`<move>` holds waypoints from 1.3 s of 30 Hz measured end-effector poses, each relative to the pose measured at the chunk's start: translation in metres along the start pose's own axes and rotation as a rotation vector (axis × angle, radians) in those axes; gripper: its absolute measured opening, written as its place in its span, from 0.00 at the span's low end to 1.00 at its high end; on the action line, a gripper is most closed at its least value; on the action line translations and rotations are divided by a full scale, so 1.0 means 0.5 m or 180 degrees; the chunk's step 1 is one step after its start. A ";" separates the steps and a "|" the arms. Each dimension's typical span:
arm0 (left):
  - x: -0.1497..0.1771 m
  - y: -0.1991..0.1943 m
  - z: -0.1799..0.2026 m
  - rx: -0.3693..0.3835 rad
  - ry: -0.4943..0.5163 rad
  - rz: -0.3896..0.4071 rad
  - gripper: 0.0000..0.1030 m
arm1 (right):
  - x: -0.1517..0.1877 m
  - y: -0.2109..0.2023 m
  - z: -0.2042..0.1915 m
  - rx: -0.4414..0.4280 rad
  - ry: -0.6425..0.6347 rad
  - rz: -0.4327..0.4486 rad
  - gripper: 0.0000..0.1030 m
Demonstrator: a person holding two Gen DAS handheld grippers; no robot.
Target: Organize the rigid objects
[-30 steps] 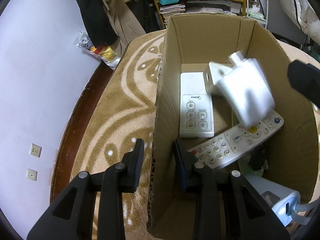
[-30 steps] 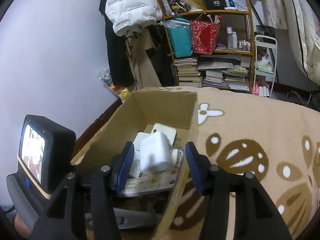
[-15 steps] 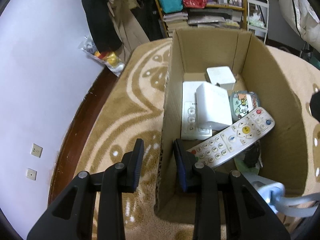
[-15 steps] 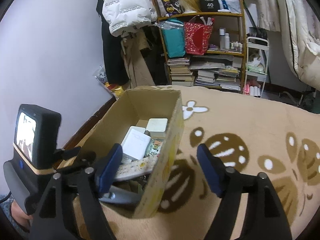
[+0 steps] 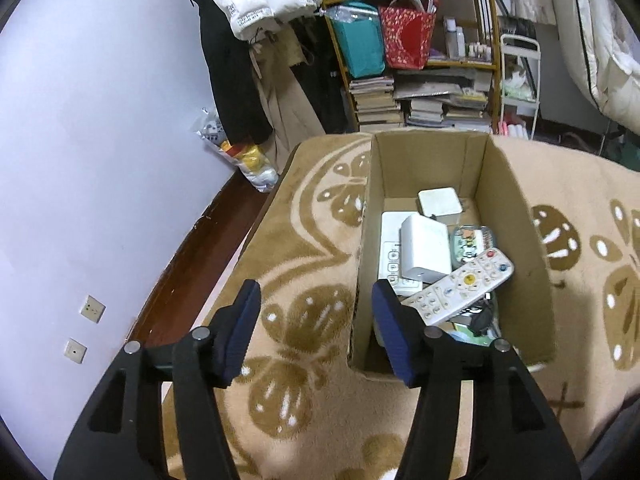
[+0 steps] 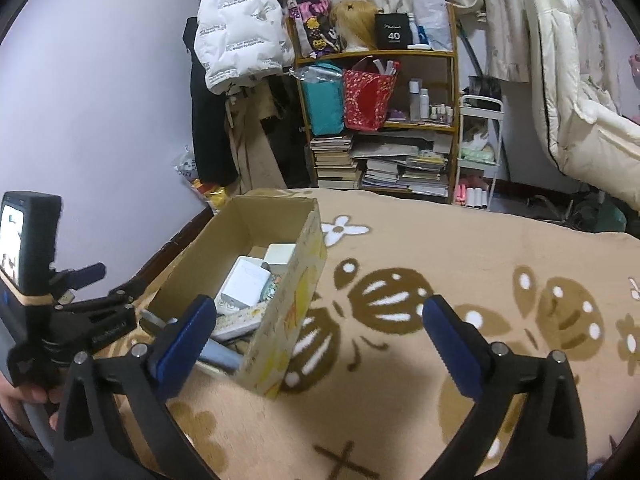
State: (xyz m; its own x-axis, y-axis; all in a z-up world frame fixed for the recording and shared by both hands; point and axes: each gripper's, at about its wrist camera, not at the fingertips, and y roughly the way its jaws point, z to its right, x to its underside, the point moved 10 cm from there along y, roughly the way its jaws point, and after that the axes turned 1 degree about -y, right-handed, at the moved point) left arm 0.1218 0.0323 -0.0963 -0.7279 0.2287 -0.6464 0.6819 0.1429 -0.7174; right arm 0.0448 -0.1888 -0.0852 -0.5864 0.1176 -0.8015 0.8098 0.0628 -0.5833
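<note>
Nearest, in the left wrist view: left gripper (image 5: 316,328) with blue-padded black fingers, jaws just been opening, released, nothing clamped; near left wall of the open brown cardboard box (image 5: 516,224) seen between the pads, neither pad pressing it. In the right wrist view: right gripper (image 6: 320,332) spread fully wide, jaws just been opening, released and empty, near right corner of the box showing between its fingers. Box resting on the tan blanket with brown flower pattern (image 5: 304,240), toward its left edge. At the near end of the box floor: long white remote control with coloured buttons (image 5: 460,286), lying diagonally. Just beyond, white rectangular power adapter (image 5: 426,252) lying on top of a flat white remote with grey buttons (image 5: 390,252) along the left wall. To the right of the adapter, a small patterned tin (image 5: 472,240), details unclear. At the far end of the floor, a white square box-shaped device (image 5: 438,202). Beyond the blanket's far edge: wooden bookshelf with stacked books and bags (image 5: 416,60).
</note>
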 end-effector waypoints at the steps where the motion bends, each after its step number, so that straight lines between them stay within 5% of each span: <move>1: 0.000 -0.009 -0.001 0.0008 -0.0010 0.0018 0.59 | 0.002 -0.007 0.005 0.0018 0.0014 0.0005 1.00; 12: 0.000 -0.145 -0.007 0.0132 -0.0220 0.0491 1.00 | 0.002 -0.112 0.054 0.0146 0.0120 0.0235 1.00; 15: 0.002 -0.184 -0.012 0.0046 -0.0256 0.0723 1.00 | 0.006 -0.133 0.062 0.0166 0.0141 0.0267 1.00; 28: 0.047 -0.266 -0.005 0.0102 -0.0216 0.0981 1.00 | 0.025 -0.219 0.043 0.0201 0.0034 0.0716 1.00; 39: 0.067 -0.284 -0.009 0.0026 -0.0288 0.1118 1.00 | 0.033 -0.213 0.027 0.0079 0.0024 0.0713 1.00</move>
State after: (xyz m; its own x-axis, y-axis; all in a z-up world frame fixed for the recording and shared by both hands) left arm 0.0009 0.0241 -0.0148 -0.4531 0.1764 -0.8738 0.8911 0.0629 -0.4494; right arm -0.0515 -0.2070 -0.0379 -0.3916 0.1333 -0.9104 0.9191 0.0100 -0.3938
